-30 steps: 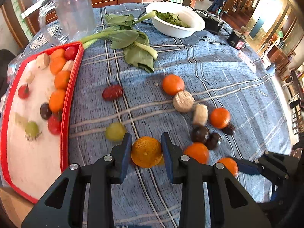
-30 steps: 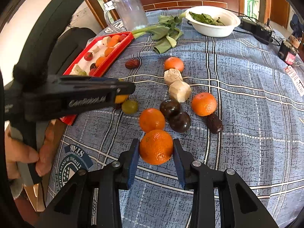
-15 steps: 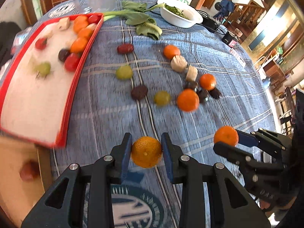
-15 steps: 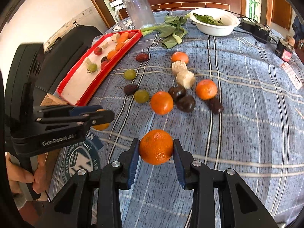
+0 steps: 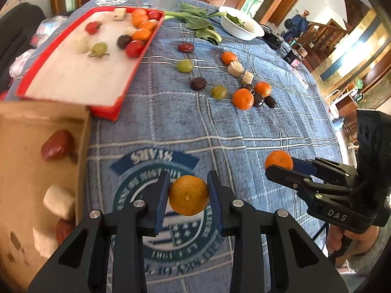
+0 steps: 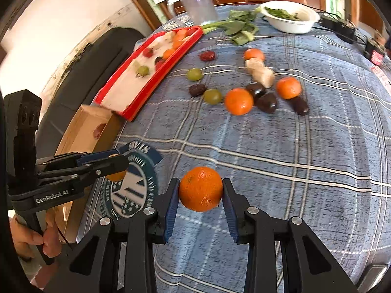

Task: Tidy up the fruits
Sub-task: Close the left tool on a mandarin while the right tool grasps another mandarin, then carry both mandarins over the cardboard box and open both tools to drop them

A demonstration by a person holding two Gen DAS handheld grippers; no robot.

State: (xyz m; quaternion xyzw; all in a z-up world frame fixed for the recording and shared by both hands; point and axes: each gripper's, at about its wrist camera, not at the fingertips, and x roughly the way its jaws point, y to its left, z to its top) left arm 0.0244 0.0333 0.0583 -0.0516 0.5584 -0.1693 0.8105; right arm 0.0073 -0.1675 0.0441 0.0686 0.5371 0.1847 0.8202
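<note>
Both grippers carry fruit: left gripper (image 5: 188,195) has its blue ribbed pads clamped on a dimpled yellow-orange mandarin (image 5: 188,194), held above the round printed crest (image 5: 136,183) on the cloth; right gripper (image 6: 200,190) is pinched on a deeper orange, glossy tangerine (image 6: 200,188), also lifted off the table. Each black gripper shows in the other's view, hand on its grip. Fuzzy blue plaid cloth (image 6: 293,151) with white stripes covers the table. Farther out, loose fruit lies in a cluster: two more orange ones (image 6: 238,101), dark glossy plums (image 6: 266,102), two pale green grapes (image 6: 212,96), a wrinkled red date (image 6: 208,55), beige rough chunks (image 6: 262,73). Red-rimmed tray (image 5: 136,68) with white floor sits at left, holding small oranges, red tomatoes, a green grape with stem and pale cubes, mostly at its far end. Plain wooden box (image 5: 81,146) just beside the tray's near corner holds a red date (image 5: 57,145) and white cubes; blurred. At the far edge: leafy greens (image 6: 240,28), white bowl (image 6: 290,24) of greens, clear plastic jug (image 6: 199,6).
</note>
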